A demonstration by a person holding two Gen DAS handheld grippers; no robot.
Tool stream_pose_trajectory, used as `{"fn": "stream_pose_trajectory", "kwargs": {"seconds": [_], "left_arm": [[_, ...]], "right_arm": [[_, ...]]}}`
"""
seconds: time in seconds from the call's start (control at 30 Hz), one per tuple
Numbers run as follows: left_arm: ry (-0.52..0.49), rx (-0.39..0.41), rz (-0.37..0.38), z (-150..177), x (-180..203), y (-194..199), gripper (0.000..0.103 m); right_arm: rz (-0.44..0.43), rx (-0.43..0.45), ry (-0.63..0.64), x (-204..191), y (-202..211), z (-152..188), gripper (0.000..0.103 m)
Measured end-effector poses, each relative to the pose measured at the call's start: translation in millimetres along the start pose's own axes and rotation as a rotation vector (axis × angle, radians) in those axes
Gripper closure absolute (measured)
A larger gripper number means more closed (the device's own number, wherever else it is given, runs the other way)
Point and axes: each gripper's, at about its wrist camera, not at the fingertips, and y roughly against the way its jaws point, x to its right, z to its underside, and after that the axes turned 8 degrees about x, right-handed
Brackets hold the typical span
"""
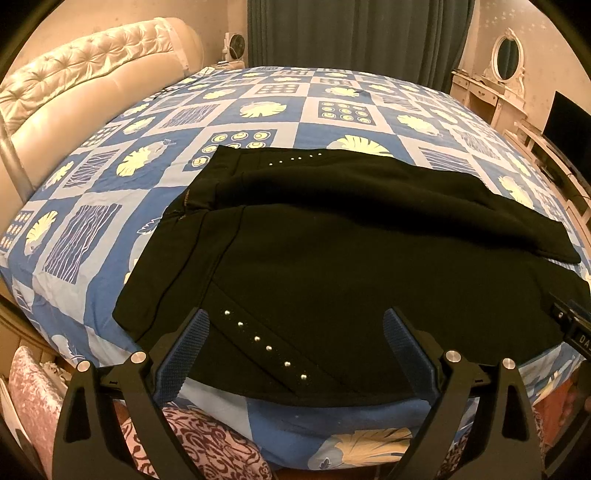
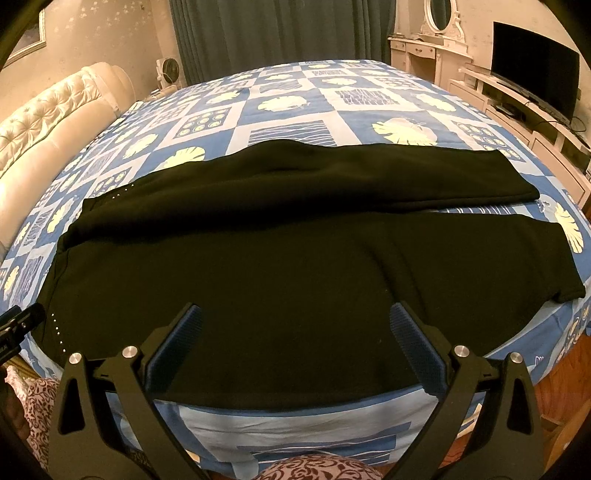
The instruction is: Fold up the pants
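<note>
Black pants (image 1: 332, 266) lie spread flat on the bed, waist at the left, both legs running to the right. A row of small silver studs (image 1: 264, 343) marks the near hip. My left gripper (image 1: 295, 321) hovers open above the near edge of the waist part, nothing between its fingers. In the right wrist view the pants (image 2: 280, 266) fill the middle, the two legs parting toward the cuffs (image 2: 554, 258) at the right. My right gripper (image 2: 295, 317) stands open over the near leg, holding nothing. Each gripper's body shows at the edge of the other view.
The bed (image 1: 258, 107) has a blue patterned sheet and a cream tufted headboard (image 1: 74, 81) at the left. A dressing table with mirror (image 2: 439, 22) and a TV (image 2: 535, 62) stand at the right. Dark curtains (image 1: 358, 33) hang behind. Patterned pink fabric (image 1: 207, 443) shows below.
</note>
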Motion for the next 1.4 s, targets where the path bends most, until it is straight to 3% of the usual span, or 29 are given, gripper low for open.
{"fn": "stream_pose_trajectory", "kwargs": {"seconds": [0.4,0.53,0.7,0.8,1.0,1.13,1.3,1.4], "left_arm": [[0.002,-0.013,0.022,-0.1,-3.3,-1.8,0.009],[0.021,-0.016,0.082,-8.8,-14.6,-3.3,0.009],[0.109,-0.002,0.229,-42.0,-55.0,-9.1,0.009],[0.169,0.005,0.242,-61.8,-84.4,-21.3,0.009],[0.292,-0.070,0.287,-100.6,-163.1,-88.7,0.009],[0.282,-0.118,0.303,-123.6,-196.6,-145.0,0.009],[0.196,-0.149,0.335,-145.1,-201.7,-200.3,0.009],[0.158,-0.183,0.403,-157.3,-192.9,-234.1,0.009]], "right_arm": [[-0.042,-0.020,-0.006,-3.2,-2.5,0.5,0.002],[-0.069,-0.028,-0.002,-3.7,-2.3,-0.1,0.002],[-0.112,-0.048,-0.011,-5.6,-3.7,-4.1,0.002],[-0.148,-0.048,-0.015,-7.5,-3.5,-10.5,0.002],[-0.197,-0.020,-0.007,-12.6,-10.5,-32.1,0.002],[-0.211,-0.021,-0.024,-14.5,-23.9,-43.9,0.002],[-0.235,-0.046,-0.063,-14.9,-45.2,-52.7,0.002],[-0.238,-0.066,-0.077,-16.8,-57.3,-52.8,0.002]]}}
